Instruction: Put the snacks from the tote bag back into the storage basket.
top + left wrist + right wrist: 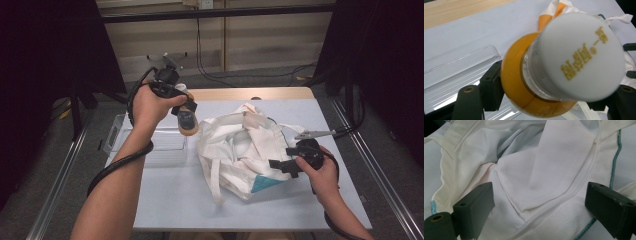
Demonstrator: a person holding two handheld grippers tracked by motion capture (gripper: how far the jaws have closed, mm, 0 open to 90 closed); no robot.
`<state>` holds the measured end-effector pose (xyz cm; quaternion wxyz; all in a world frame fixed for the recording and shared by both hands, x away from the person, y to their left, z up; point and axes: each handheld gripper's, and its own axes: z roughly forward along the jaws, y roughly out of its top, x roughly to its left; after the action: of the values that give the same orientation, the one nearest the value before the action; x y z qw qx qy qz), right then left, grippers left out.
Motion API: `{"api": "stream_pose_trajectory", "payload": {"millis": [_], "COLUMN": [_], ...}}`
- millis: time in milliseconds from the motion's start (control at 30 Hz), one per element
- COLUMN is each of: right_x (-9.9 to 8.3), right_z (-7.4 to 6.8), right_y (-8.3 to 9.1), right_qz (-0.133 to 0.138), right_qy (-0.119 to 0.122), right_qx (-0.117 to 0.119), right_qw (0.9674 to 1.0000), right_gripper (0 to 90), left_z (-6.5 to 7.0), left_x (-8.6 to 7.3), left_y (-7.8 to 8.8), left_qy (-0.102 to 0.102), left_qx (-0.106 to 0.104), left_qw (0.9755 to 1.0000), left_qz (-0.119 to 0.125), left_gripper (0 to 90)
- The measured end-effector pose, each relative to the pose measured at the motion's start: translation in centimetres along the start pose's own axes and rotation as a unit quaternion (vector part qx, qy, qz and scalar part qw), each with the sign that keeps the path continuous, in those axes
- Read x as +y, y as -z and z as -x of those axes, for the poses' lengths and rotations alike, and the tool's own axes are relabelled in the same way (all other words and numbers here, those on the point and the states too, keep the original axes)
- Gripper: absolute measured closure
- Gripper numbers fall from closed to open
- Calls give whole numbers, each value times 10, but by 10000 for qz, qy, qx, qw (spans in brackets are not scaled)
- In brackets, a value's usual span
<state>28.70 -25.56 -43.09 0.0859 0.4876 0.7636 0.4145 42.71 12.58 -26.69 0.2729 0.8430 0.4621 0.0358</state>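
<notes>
A: Where is the bottle (188,121)?

B: Clamped between the fingers of the left gripper (186,116), held in the air above the gap between the clear tray (165,145) and the white bag (240,150). In the left gripper view its white cap (580,56) points at the camera, so its long axis runs along the fingers, orange base away from the hand.

A: And the other hand?

B: The right gripper (280,166) sits at the bag's right edge, fingers spread, cloth between them but not pinched.

A: So what does the next move turn on?

B: I'd judge the bag's mouth lies to the right of the bottle and below it, so the left hand is the one to carry it across.
</notes>
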Motion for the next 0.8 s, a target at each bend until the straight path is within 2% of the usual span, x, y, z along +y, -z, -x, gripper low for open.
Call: {"api": "stream_pose_trajectory", "payload": {"millis": [133, 300, 400, 533, 800], "right_x": [1, 1, 1, 1, 2], "right_z": [-1, -1, -1, -1, -2], "right_y": [1, 1, 1, 2, 2], "right_qz": [8, 2, 9, 13, 19], "right_qy": [4, 6, 14, -3, 36], "right_qx": [-5, -9, -4, 7, -6], "right_qw": [10000, 10000, 10000, 10000, 10000], "right_gripper": [83, 83, 83, 83, 83], "left_z": [-4, -7, -9, -12, -23], "left_x": [-2, -5, -6, -8, -12], "left_y": [1, 2, 3, 4, 4], "left_qy": [-47, 32, -10, 87, 117], "left_qx": [55, 34, 74, 80, 177], "left_qw": [10000, 10000, 10000, 9999, 9997], "left_qz": [-29, 10, 16, 12, -111], "left_gripper": [298, 298, 298, 298, 298]}}
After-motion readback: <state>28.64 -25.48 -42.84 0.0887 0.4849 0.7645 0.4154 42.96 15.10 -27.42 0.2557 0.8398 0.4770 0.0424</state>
